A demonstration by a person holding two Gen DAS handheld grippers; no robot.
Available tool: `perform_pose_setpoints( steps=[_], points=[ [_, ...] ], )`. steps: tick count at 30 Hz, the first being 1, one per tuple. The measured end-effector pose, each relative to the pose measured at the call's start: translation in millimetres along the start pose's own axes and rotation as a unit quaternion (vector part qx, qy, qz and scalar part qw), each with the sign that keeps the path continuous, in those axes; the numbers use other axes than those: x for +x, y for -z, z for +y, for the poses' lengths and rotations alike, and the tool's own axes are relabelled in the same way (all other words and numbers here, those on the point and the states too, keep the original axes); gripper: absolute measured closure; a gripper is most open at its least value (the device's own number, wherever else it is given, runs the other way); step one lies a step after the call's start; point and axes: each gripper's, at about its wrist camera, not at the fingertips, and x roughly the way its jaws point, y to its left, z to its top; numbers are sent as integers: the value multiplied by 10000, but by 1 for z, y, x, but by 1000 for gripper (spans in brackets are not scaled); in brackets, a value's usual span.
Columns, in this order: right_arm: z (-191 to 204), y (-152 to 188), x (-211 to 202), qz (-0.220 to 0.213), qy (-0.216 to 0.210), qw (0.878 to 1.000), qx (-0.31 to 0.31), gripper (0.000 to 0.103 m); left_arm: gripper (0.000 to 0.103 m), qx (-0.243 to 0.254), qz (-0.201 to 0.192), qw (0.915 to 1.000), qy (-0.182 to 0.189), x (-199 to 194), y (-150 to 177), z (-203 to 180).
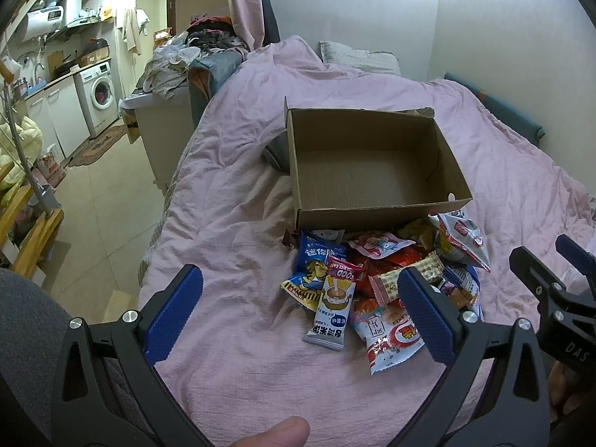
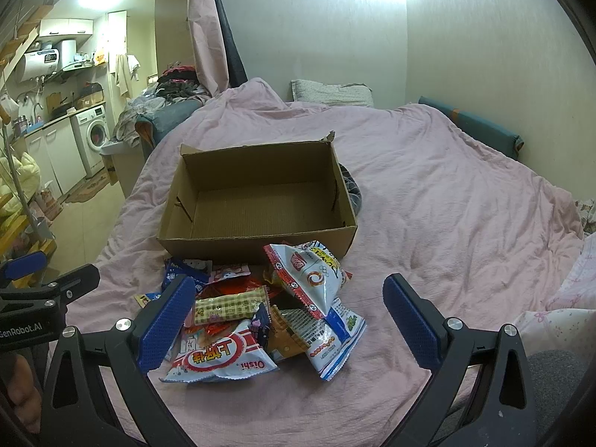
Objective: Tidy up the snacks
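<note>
Hovering over a pink bed, my left gripper [image 1: 300, 314] and right gripper [image 2: 285, 322] both hang wide apart, empty. Snack pile [image 2: 260, 305] lies just ahead, w/ the empty cardboard box [image 2: 257, 238] right behind it; right looks nearer. Legible: "Oishi" on the front bag [image 2: 223, 359].

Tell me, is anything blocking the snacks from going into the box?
Nothing visible does. The snack pile lies on the pink blanket right before the open cardboard box, which looks empty. Only its low front wall must be cleared.
</note>
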Motion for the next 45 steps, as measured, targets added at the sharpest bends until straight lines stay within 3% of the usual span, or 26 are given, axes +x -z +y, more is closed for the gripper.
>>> perform_pose_setpoints(
  steps=[45],
  points=[
    [0, 2, 1, 7, -43, 10000, 14, 0, 0, -2, 10, 10000, -16, -2, 2, 1]
  ],
)
